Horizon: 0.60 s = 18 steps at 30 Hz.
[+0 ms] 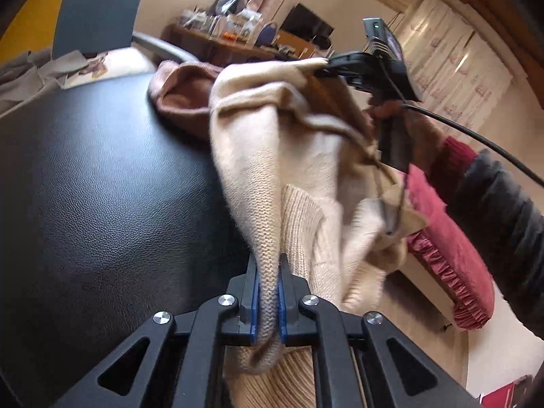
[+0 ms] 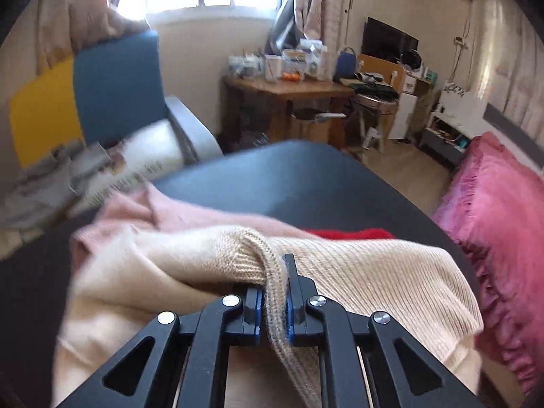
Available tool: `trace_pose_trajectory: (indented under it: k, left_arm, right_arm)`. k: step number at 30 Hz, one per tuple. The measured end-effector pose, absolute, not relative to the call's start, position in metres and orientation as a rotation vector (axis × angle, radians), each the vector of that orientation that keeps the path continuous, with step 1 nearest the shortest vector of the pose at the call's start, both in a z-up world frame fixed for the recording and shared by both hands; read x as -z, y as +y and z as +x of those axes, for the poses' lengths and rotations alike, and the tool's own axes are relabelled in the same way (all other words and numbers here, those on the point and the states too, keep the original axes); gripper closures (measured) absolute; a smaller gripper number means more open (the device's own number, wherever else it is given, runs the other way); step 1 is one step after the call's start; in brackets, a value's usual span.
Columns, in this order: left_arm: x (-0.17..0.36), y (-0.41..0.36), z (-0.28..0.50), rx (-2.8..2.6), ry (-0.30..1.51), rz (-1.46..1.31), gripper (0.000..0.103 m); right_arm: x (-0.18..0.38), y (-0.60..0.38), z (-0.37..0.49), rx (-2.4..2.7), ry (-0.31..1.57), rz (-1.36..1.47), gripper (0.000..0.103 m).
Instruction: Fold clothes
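Left wrist: my left hand-held gripper (image 1: pixel 268 301) pinches the cream ribbed knit sweater's (image 1: pixel 272 142) edge; right hand-held gripper (image 2: pixel 273 309) pinches another edge. Thin bites may slip, dropping it onto the pink fuzzy garment (image 2: pixel 190 214) on the black leather-textured desk (image 1: pixel 102 187).

Cream knit sweater (image 1: pixel 272 156), bunched, lifted above black table (image 1: pixel 102 187)

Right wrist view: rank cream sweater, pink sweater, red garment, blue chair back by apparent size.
1. cream sweater, though it sits nearest the lens, which inflates it
2. blue chair back
3. pink sweater, mostly covered by the cream one
4. red garment, only a sliver visible

Ranks 2 and 3 are close.
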<state>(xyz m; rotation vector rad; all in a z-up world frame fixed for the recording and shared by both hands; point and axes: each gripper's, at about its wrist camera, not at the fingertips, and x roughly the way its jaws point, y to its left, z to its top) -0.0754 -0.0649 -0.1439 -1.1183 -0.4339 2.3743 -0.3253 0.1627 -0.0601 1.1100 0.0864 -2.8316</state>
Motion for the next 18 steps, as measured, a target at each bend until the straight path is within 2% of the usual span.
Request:
trace_pose_trajectory:
  k: [4, 9, 16, 18]
  left_arm:
    - [0.138, -0.075, -0.041, -2.373, -0.475, -1.098, 0.096]
    - [0.157, -0.099, -0.015, -2.427, -0.555, -1.268, 0.096]
    - [0.183, -0.13, 0.023, -2.491, -0.656, -1.426, 0.093]
    - [0.184, -0.135, 0.031, -2.484, -0.688, -1.424, 0.092]
  right_arm:
    - [0.017, 0.137, -0.306, 2.694, -0.094, 0.93, 0.093]
    - [0.01, 0.065, -0.275, 2.389, -0.221, 0.918, 0.089]
    - [0.065, -0.027, -0.229, 2.245, -0.032, 1.12, 0.081]
    - [0.074, -0.027, -0.215, 2.238, 0.012, 1.132, 0.073]
